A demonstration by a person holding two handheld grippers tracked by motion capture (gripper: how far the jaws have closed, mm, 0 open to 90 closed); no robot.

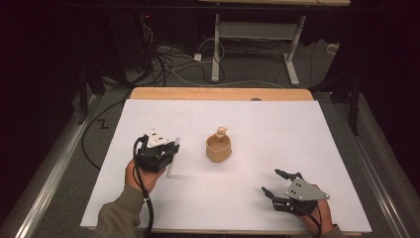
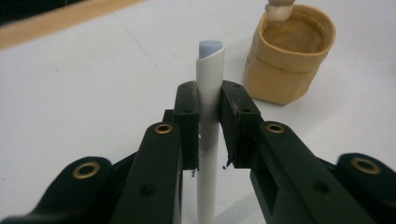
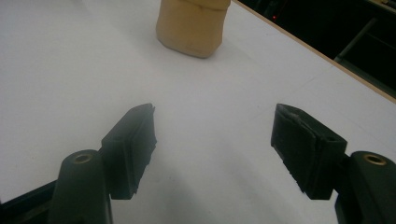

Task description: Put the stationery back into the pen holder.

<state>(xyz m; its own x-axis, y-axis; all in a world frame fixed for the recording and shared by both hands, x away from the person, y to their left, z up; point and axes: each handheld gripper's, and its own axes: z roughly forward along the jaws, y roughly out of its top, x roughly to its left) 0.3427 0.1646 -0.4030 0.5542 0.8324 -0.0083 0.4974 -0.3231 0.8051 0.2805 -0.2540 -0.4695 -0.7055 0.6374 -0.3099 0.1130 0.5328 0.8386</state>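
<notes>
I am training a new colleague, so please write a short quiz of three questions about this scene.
1. True or false: the left gripper is shut on the white pen.
2. What stands near the middle of the white table?
A. a tan cup
B. a glass bottle
C. a red box
3. Fill in: the fingers of the right gripper stand ____ with nothing between them.

Key: 1 true; 2 A, the tan cup; 3 open.

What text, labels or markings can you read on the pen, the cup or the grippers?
No readable text anywhere.
White pen: only a faint embossed chevron pattern where the jaws clamp it, no letters.
Tan cup: plain, no label; there are faint marks near its base in the right gripper view, too blurred to read.
Grey plates on the grippers: only holes.
</notes>
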